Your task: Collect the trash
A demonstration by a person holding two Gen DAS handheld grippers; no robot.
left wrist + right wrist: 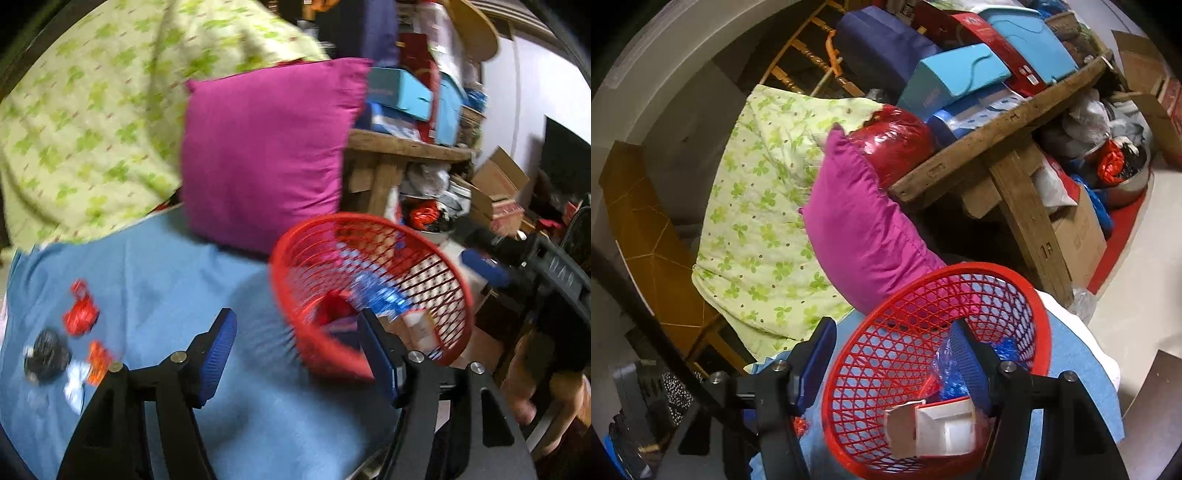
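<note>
A red mesh basket (439, 273) stands tilted on the blue bedsheet (155, 266); it also shows in the right wrist view (886, 354). Inside lie a white and red carton (942, 428) and a crumpled blue wrapper (945, 365). On the sheet at the left lie a red crumpled wrapper (79, 317), a black wad (46, 356), an orange packet (99, 362) and a white scrap (75, 382). My left gripper (297, 354) is open and empty beside the basket. My right gripper (895, 358) is open, its fingers astride the basket's near rim, one inside and one outside.
A magenta pillow (266, 151) leans behind the basket, with a green patterned quilt (85, 110) to its left. A wooden bench (997, 147) stacked with blue boxes (953, 79) stands to the right. Cardboard boxes (498, 184) and bags crowd the floor beyond.
</note>
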